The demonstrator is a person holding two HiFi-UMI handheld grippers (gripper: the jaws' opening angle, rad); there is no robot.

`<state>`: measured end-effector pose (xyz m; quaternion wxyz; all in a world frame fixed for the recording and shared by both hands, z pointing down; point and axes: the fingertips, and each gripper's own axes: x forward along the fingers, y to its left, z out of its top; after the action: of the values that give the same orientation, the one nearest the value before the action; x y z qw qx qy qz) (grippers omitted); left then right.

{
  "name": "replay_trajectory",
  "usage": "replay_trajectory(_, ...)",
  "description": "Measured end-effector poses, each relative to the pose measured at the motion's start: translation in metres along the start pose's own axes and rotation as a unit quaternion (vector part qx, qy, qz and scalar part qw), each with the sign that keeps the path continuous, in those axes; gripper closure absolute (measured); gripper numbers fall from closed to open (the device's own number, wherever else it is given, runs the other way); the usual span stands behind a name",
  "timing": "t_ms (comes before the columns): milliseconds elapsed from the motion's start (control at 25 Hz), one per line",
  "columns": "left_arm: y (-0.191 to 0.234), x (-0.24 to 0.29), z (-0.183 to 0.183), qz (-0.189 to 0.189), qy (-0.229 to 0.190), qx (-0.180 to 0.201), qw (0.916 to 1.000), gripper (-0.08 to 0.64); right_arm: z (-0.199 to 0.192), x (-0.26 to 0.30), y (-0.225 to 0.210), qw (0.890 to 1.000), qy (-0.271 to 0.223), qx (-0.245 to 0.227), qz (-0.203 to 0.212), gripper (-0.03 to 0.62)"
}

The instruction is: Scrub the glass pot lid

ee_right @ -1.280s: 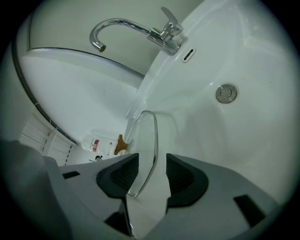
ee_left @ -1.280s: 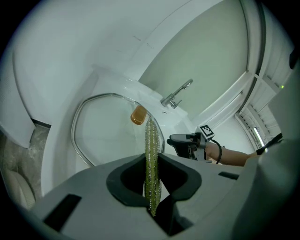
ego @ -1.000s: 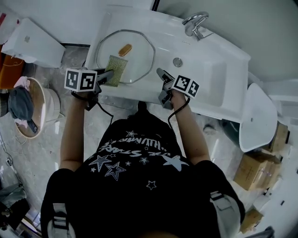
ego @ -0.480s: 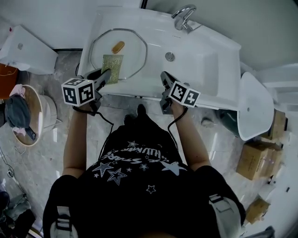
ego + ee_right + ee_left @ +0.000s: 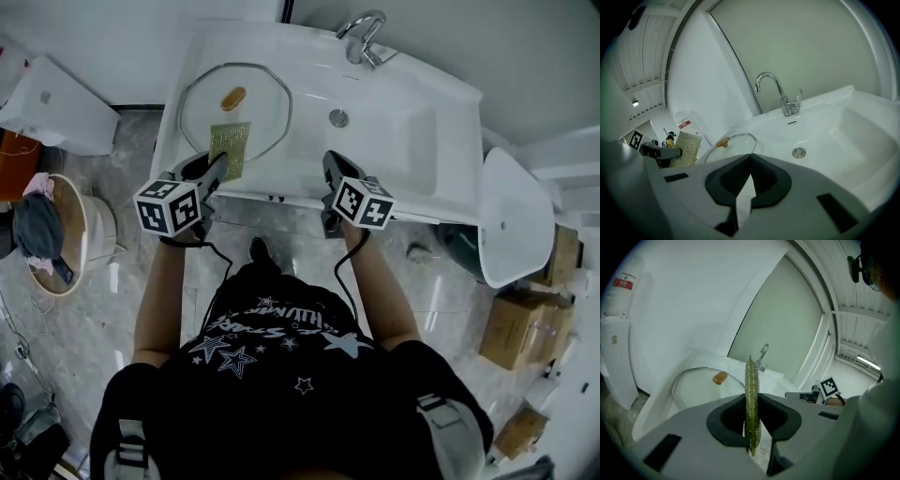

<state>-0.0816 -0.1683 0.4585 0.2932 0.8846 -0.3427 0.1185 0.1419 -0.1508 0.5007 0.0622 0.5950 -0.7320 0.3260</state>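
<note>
The glass pot lid lies flat on the counter part of the white sink, in the upper left of the head view, with its amber knob facing up. The left gripper sits at the lower edge of the lid in that view, and it's pinching a greenish-gold scouring pad. In the left gripper view the pad stands edge-on right between the two jaws, squeezed from both sides, with the lid lying beyond it. From the head view the pad overlaps the lid's near rim, but honestly it's hard to say if it's actually touching the glass or just held above it. The right gripper is over the front edge of the sink, around the middle of the head view, well apart from the lid. Its jaws have just been closing and now the tips are pressed together with nothing between them; its own view shows only white sink past the tips. The chrome tap is at the top of the head view and the round drain sits in the basin just below it. At the left edge there's a round basket on the floor with some dark cloth in it, and a few cardboard boxes sit at the lower right.
</note>
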Motion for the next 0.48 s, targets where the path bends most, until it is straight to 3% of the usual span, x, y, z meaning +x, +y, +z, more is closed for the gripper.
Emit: replay_trajectory(480,-0.078,-0.033,-0.046,0.040,-0.037,0.004,0.9985,0.491,-0.023,-0.079,-0.010,0.999,-0.025,-0.036,0.019,0.584)
